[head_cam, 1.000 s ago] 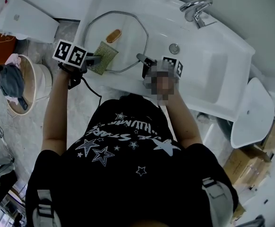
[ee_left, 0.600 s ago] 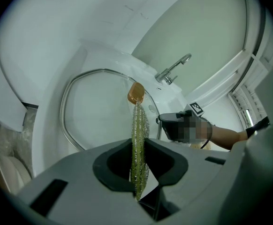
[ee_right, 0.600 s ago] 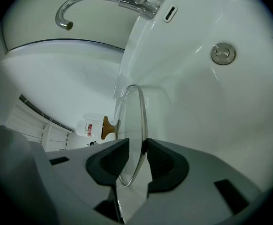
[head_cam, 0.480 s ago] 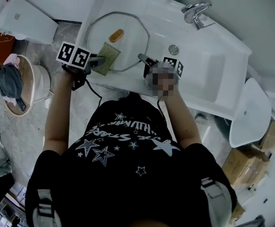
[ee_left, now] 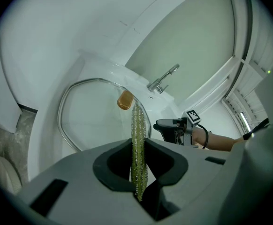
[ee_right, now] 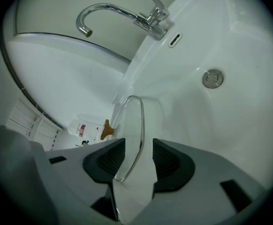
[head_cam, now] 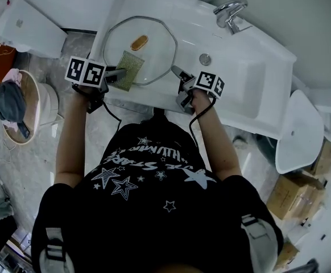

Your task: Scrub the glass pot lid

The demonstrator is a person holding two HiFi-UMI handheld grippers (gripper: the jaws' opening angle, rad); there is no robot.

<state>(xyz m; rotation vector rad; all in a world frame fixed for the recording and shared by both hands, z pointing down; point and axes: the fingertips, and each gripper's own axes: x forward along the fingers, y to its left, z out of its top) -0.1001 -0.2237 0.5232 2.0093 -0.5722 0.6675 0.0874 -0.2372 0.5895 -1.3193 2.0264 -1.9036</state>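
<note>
The glass pot lid (head_cam: 154,53), with a metal rim and an amber knob (head_cam: 139,42), lies on the white counter left of the sink basin (head_cam: 251,92). My left gripper (head_cam: 115,73) is shut on a green scouring pad (head_cam: 128,70), which lies over the lid's near edge. In the left gripper view the scouring pad (ee_left: 138,144) stands edge-on between the jaws, with the lid (ee_left: 94,118) beyond it. My right gripper (head_cam: 177,73) is at the lid's right edge. Its jaws are opening, and the lid rim (ee_right: 135,130) stands in the gap of this gripper (ee_right: 139,158) with neither pad touching it.
A chrome faucet (head_cam: 229,10) and a drain (head_cam: 205,59) belong to the basin. A white box (head_cam: 29,21) stands at the far left, with a round basket of cloth (head_cam: 23,104) on the floor. At the right are a white fixture (head_cam: 302,132) and cardboard boxes (head_cam: 299,192).
Both grippers stay at nearly the same spots on the lid. The scouring pad has shifted slightly along the lid's near edge.
</note>
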